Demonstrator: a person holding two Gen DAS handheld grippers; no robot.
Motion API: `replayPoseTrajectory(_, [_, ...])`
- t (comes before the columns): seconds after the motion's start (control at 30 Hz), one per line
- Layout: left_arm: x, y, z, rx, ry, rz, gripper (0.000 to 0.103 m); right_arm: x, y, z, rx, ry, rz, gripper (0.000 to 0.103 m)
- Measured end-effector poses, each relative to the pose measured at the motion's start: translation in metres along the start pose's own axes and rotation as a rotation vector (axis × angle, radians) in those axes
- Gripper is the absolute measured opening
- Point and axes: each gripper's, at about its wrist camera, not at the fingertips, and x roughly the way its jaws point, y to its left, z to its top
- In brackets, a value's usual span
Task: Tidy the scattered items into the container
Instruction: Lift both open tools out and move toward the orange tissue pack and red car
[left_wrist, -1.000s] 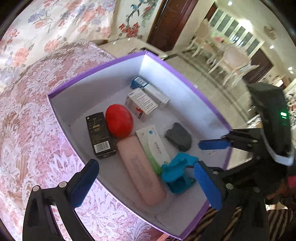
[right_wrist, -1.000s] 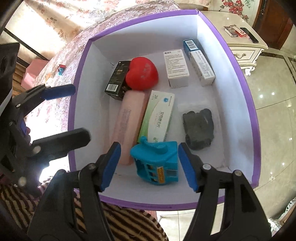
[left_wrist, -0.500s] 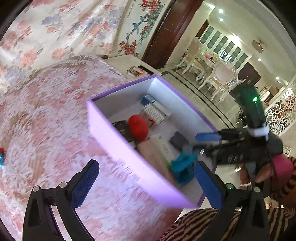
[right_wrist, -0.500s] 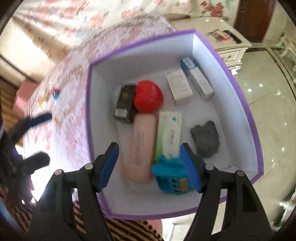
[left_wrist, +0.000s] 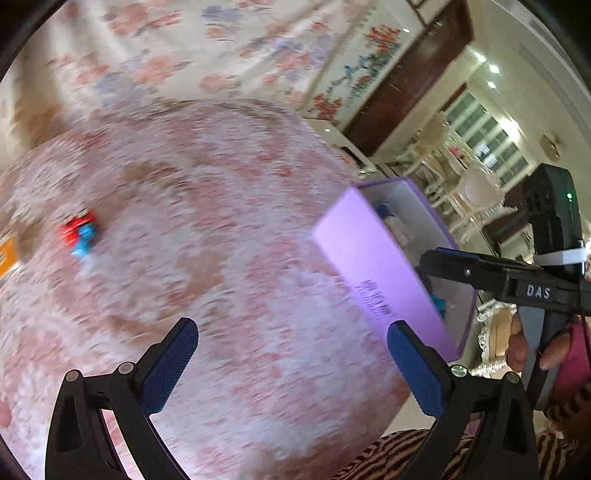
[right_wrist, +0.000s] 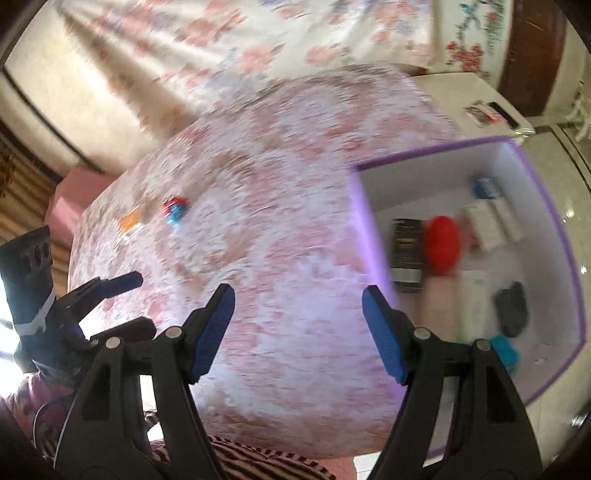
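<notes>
The purple box (right_wrist: 546, 206) with white inside stands at the right edge of the round table and also shows in the left wrist view (left_wrist: 369, 258). It holds a red heart (right_wrist: 442, 243), a black box (right_wrist: 406, 251), a pink case (right_wrist: 439, 299), a grey item (right_wrist: 511, 306), a blue toy (right_wrist: 504, 350) and several cartons. A small red and blue item (left_wrist: 79, 230) lies on the cloth far left, with an orange piece (right_wrist: 130, 221) beside it. My left gripper (left_wrist: 291, 365) is open and empty over the cloth. My right gripper (right_wrist: 299, 328) is open and empty, left of the box.
The table has a pink and white lace cloth (left_wrist: 207, 236). Floral curtains (left_wrist: 166, 55) hang behind. A white cabinet (right_wrist: 476, 96) stands at the back right, and the tiled floor lies beyond the box. Both views are motion blurred.
Both grippers have swung left, away from the box and over the cloth. The right gripper has left the blue toy lying in the box. The red and blue item has come into view.
</notes>
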Motion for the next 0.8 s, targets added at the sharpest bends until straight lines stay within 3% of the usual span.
replayPoseTrajectory(0.5, [-0.049, 0.186, -0.05, -0.272, 0.003, 0.181, 0.103, 0.118, 0.176, -0.008, -0.282, 0.189, 0.106, 0.074])
replayPoseTrajectory(0.8, [-0.053, 0.282, -0.047, -0.388, 0.012, 0.271, 0.103, 0.175, 0.221, 0.01, -0.343, 0.233, 0.075, 0.074])
